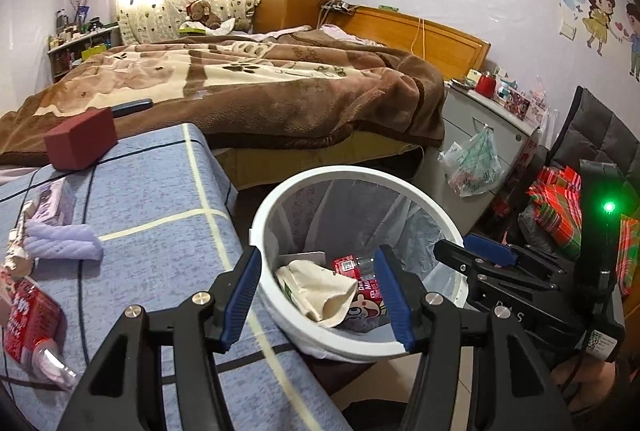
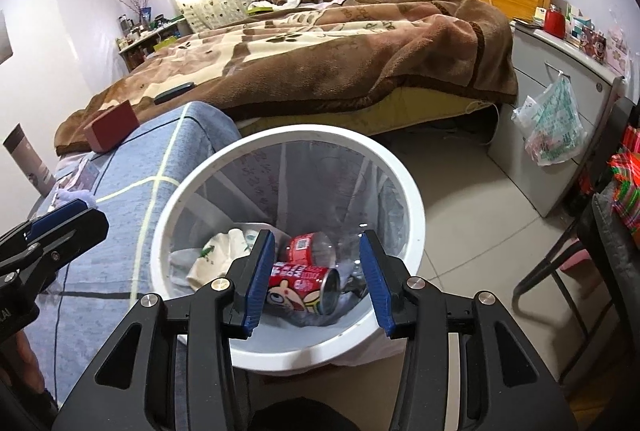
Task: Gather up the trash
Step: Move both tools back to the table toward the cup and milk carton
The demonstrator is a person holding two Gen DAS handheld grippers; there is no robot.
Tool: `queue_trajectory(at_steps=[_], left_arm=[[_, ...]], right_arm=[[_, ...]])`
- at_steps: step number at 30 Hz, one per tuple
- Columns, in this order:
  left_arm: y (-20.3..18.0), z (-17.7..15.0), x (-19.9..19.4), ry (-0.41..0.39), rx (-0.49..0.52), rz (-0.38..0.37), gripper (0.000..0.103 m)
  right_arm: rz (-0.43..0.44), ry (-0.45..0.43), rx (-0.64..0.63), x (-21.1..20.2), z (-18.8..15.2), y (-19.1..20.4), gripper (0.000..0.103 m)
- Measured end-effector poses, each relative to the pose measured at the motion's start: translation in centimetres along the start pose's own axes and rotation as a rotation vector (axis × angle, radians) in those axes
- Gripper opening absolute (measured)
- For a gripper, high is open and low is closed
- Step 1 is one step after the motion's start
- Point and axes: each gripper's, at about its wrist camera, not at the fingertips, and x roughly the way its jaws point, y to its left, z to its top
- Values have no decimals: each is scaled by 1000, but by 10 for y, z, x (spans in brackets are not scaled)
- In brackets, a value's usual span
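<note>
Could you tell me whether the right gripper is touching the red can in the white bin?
Apart. The right wrist view shows the right gripper open above the bin, with the red can lying loose on the bottom.

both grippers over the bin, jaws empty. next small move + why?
Probably swing the left gripper back over the blue cloth toward the crushed red bottle. Both it and the right gripper are open with nothing between the pads, the bin already holds a can, and that bottle looks like remaining trash.

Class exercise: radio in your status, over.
Left gripper and right gripper open, empty, over bin. Can in bin. Red packet left on blue cloth. Nothing blocking.
</note>
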Motion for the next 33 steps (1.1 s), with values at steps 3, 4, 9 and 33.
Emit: queue_trajectory(at_steps=[3,4,9,33], left_arm=[[6,-3,-12,-25,-6,16,60],[8,-3,-16,-31,-8,19,61],[24,-9,-32,-44,-25,44,61],[155,-53,-116,-130,-241,254,63]], right_arm=[[6,-10,-13,-4,-1,7,46],[8,-14,-17,-5,-1,10,46],[36,-30,-25,-10,-3,22,46],[177,-22,-154,-12,-17,110,47]])
